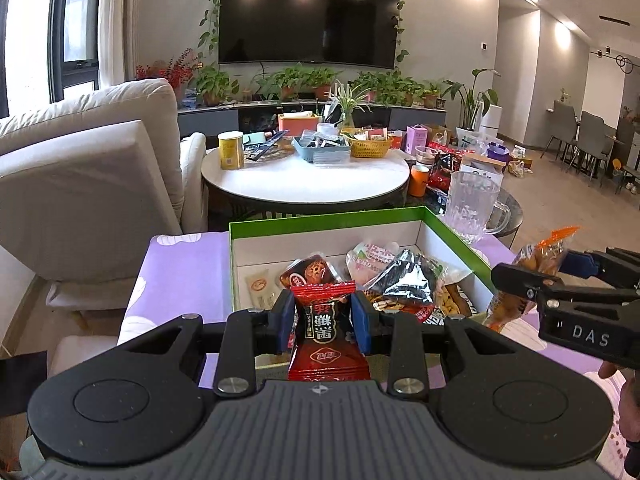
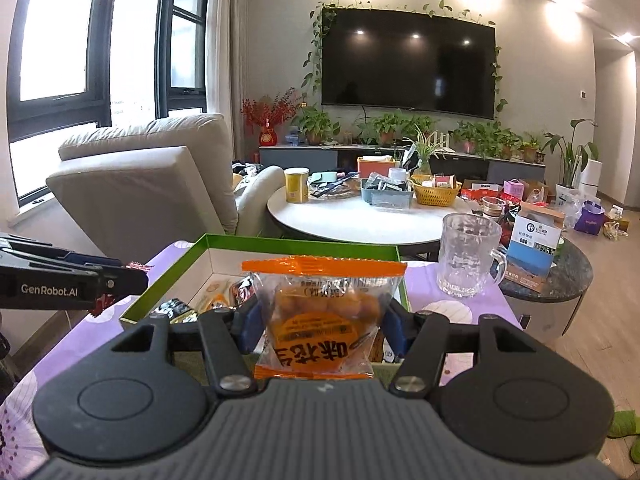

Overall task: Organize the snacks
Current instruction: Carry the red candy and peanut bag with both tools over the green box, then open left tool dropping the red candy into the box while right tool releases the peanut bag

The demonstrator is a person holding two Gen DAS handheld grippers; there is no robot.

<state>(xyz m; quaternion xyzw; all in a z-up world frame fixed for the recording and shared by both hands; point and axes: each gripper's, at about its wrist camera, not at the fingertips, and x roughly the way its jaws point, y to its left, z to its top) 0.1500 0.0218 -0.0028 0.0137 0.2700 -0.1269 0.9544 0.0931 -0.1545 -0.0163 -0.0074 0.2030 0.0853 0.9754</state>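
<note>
My left gripper [image 1: 323,318] is shut on a red and black snack packet [image 1: 326,332], held upright just in front of the green-rimmed box [image 1: 320,218]. Several snack packets [image 1: 400,280] lie inside the box. My right gripper [image 2: 322,326] is shut on a clear packet with an orange top [image 2: 320,312], held at the near rim of the same box [image 2: 280,245]. The right gripper also shows in the left wrist view [image 1: 548,276] at the box's right side with its orange packet [image 1: 536,260]. The left gripper shows at the left edge of the right wrist view [image 2: 132,278].
The box sits on a purple patterned cloth [image 1: 180,280]. A glass mug [image 2: 468,256] stands to the box's right. Behind is a round white table [image 1: 304,176] with a yellow can [image 1: 231,150], baskets and clutter. A beige sofa [image 1: 88,168] is to the left.
</note>
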